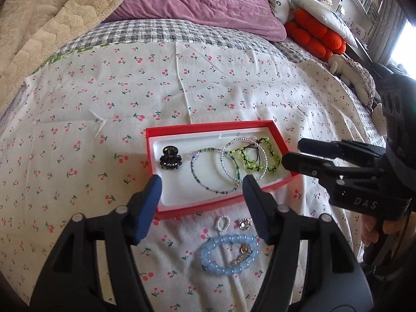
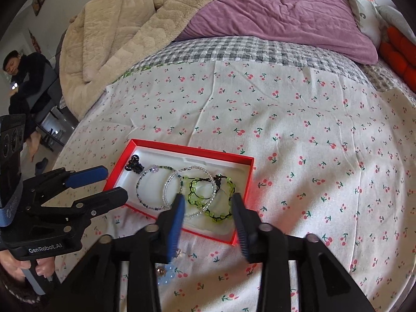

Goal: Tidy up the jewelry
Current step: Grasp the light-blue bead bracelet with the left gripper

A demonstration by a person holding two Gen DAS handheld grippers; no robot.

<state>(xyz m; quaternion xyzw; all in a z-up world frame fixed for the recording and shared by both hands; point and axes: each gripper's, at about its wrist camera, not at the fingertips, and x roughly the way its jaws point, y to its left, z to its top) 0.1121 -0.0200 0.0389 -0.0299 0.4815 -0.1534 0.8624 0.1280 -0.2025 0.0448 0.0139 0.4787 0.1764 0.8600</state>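
Note:
A red box [image 1: 153,140] with a white liner lies on the cherry-print sheet; it also shows in the right wrist view [image 2: 249,174]. Inside are a black hair claw [image 1: 170,159], a thin green-beaded bracelet [image 1: 197,179], a clear-beaded bracelet [image 1: 225,166] and a yellow-green bracelet [image 1: 270,156]. In front of the box lie a light blue bead bracelet [image 1: 208,254], a small pearl ring [image 1: 222,223] and a round earring [image 1: 244,224]. My left gripper [image 1: 201,189] is open and empty over the box's near edge. My right gripper [image 2: 208,202] is open and empty over the yellow-green bracelet [image 2: 221,215].
A purple quilt [image 1: 208,2] and beige blanket [image 1: 39,26] lie at the back of the bed. Orange cushions [image 1: 314,36] and pillows sit at the far right. A person [image 2: 23,78] sits beside the bed at the left.

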